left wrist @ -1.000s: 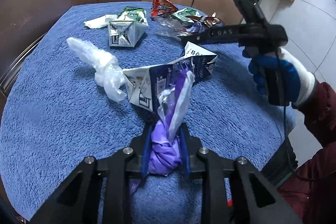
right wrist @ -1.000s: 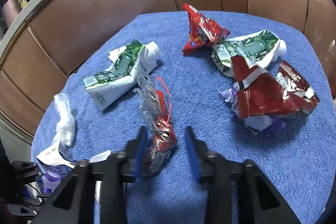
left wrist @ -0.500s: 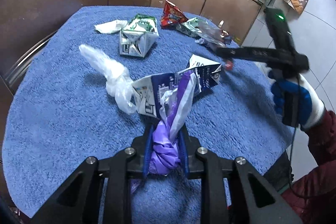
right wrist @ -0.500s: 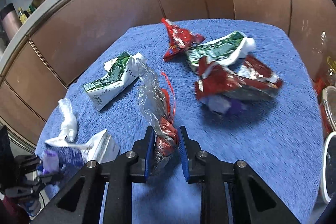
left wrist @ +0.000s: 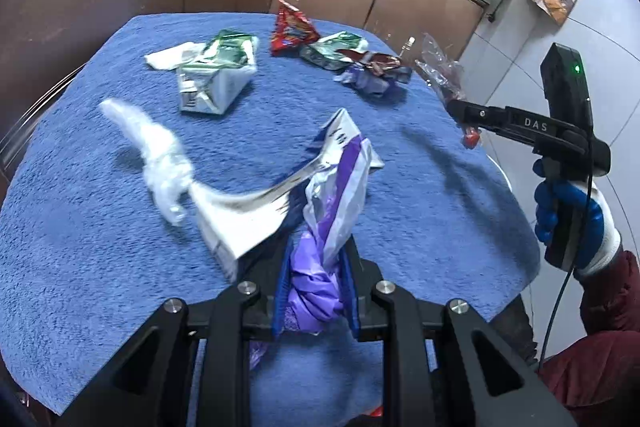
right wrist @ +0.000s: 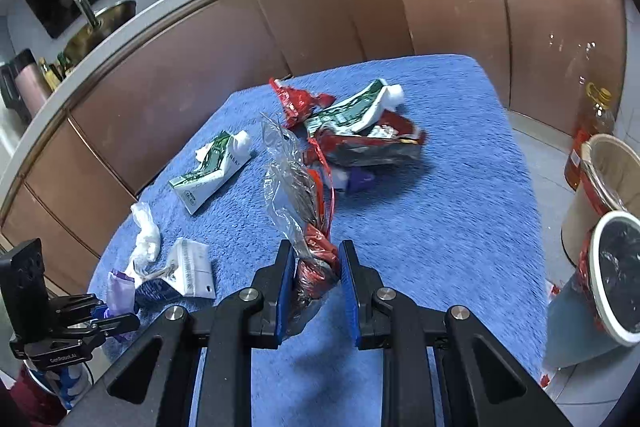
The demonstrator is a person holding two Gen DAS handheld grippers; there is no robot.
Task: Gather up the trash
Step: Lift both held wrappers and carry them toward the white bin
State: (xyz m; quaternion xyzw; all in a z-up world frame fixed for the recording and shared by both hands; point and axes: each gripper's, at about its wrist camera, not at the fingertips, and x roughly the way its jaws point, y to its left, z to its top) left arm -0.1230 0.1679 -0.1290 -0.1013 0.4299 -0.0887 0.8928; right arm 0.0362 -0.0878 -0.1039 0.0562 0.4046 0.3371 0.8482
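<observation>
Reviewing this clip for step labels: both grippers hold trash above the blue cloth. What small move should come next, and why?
Probably carry the right gripper on toward the black-lined bin at the table's right and release there. Its jaws are shut on the clear and red wrapper, lifted off the blue cloth. The left gripper, gripping the purple wrapper, could follow.

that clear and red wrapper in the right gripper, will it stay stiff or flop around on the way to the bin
The clear and red wrapper is thin crinkled film, so probably floppy and very light. Its free end stands above the right gripper, so it may sway. The bunched end sits between the pads, likely secure.
</observation>
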